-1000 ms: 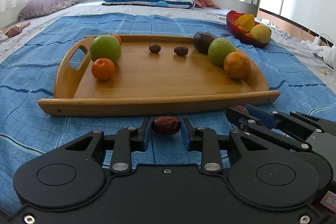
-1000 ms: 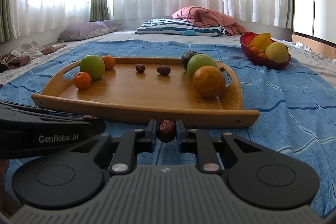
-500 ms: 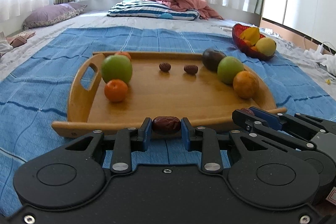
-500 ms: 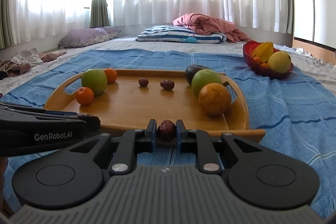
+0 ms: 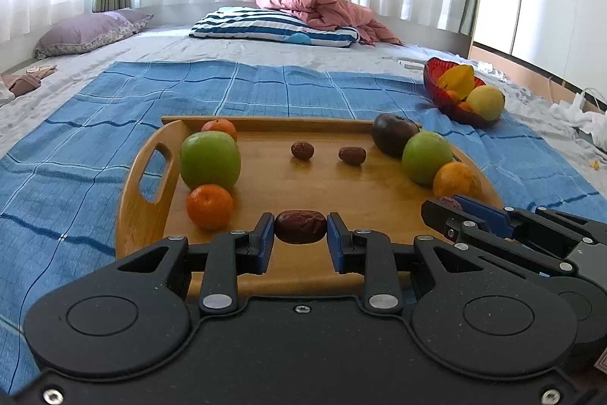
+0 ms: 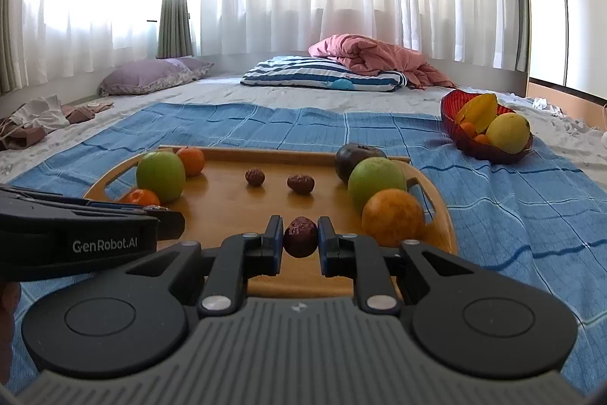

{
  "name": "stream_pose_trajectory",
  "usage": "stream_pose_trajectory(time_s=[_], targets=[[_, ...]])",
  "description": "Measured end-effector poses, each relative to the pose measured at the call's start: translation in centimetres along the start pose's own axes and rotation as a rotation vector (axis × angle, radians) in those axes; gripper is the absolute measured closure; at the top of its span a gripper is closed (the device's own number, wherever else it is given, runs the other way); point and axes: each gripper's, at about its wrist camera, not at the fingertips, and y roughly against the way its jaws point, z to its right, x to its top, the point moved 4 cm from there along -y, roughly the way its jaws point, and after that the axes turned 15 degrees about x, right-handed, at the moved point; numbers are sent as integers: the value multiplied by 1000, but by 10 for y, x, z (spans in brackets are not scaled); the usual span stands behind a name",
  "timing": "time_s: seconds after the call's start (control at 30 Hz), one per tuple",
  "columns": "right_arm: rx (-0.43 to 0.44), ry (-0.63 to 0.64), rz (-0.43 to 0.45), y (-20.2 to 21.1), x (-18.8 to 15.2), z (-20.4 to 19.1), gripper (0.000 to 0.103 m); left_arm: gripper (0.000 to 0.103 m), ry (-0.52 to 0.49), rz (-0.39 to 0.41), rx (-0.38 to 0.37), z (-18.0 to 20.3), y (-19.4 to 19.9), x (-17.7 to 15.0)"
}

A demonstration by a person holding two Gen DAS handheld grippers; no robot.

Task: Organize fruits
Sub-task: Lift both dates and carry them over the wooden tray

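My left gripper is shut on a red date and holds it over the near edge of the wooden tray. My right gripper is shut on another red date, also above the tray's near edge; it shows at the right in the left wrist view. On the tray lie two dates at the back middle, a green apple with two small oranges at left, and a dark fruit, green apple and orange at right.
The tray rests on a blue checked cloth spread over a bed. A red bowl with yellow fruit stands at the back right. A striped pillow, pink blanket and purple pillow lie farther back by the curtains.
Both grippers have risen and moved forward with their dates, from in front of the tray to above its near edge. The fruit on the tray has not moved.
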Motion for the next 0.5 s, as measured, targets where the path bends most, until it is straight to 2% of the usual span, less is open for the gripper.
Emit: stream_pose_trajectory(time_s=[0.5], targets=[[7, -82, -44, -45, 21, 24, 80, 75, -11, -31, 5, 11, -45, 22]])
